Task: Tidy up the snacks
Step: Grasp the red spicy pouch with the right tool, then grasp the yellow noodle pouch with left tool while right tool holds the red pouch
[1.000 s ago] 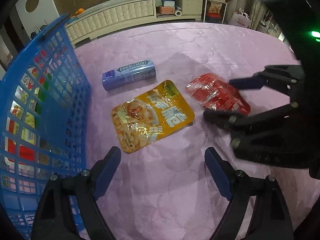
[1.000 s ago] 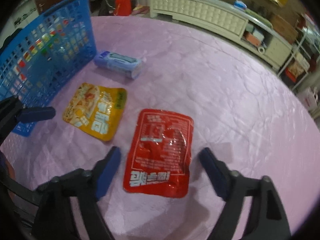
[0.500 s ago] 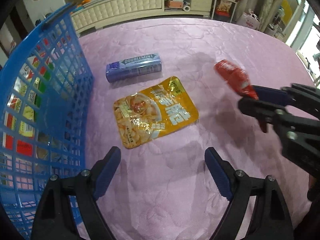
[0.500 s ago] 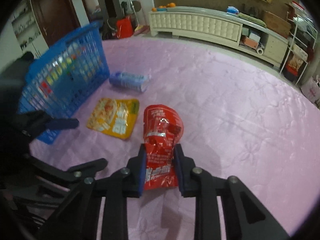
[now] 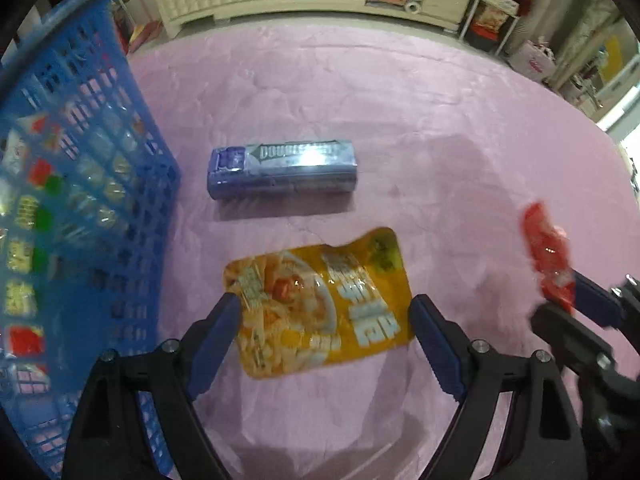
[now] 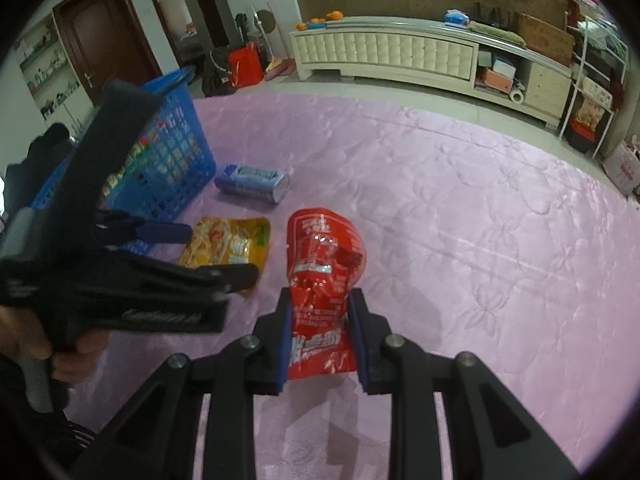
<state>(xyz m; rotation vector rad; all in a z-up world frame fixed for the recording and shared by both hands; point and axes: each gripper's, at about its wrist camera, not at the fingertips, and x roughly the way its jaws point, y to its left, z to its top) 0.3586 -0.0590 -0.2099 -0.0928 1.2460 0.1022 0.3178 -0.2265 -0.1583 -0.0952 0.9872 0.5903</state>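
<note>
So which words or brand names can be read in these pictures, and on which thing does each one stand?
"DOUBLE...": white letters on the purple gum pack; the rest of the name is lost in glare.
Yellow pouch: large white characters, too blurred to read.
Red pouch, held in the right gripper: white print, upside down and too small to read.
Packets inside the blue basket: nothing readable.

a home living room: tufted sideboard (image 6: 384, 54), wooden door (image 6: 106, 44).
</note>
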